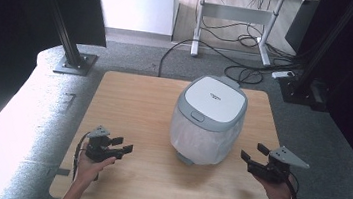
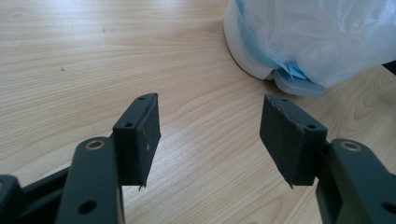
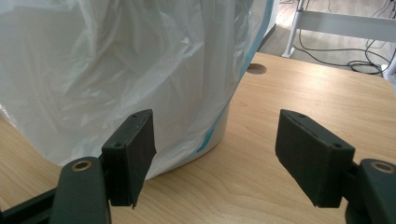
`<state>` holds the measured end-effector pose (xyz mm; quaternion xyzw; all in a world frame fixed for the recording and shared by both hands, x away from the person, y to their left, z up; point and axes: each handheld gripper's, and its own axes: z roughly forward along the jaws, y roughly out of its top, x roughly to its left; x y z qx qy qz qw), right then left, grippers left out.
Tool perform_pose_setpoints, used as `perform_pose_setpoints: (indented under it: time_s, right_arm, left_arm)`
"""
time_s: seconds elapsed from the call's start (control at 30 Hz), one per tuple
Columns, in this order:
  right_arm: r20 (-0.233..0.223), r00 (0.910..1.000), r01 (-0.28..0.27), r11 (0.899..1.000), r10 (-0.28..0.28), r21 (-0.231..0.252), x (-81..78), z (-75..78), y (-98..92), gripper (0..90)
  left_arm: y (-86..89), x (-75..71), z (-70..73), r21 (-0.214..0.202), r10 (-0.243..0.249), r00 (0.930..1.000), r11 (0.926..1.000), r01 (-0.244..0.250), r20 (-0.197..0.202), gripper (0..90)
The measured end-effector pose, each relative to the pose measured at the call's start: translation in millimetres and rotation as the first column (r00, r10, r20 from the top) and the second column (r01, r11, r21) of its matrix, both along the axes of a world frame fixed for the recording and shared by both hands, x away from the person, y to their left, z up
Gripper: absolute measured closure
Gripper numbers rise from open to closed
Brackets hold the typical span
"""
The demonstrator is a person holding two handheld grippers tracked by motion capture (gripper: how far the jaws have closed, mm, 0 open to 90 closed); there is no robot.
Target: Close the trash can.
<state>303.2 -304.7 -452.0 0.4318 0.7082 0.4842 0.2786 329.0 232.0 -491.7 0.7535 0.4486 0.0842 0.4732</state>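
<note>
Bin place: the white bin stands upright in the middle of the wooden surface, between the two claws.
Left claw: the left claw is spread wide and holds nothing. It sits low near the front edge, and the bin lies ahead and to its right, well apart.
Right claw: the right claw is also spread wide and empty. The bin lies to its left, quite near.
Nearer side: I think the right claw is closer to the bin.
Bin look: it has a grey and white lid that is closed. A thin see-through bag hangs down over its sides, crinkly, with a blue edge.
Bin foot: a small grey pedal pokes out at the bottom front.
</note>
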Motion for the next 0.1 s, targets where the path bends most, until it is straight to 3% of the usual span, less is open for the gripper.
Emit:
perform_pose_setpoints:
  time_s: [0.1]
  right_arm:
    - [0.004, 1.0, -0.002, 1.0, 0.002, -0.003, 0.6, -0.7, 1.5, 27.8]
  left_arm:
    - [0.2, 0.4, -1.4, 0.009, 0.005, 1.0, 1.0, -0.005, 0.008, 37.0]
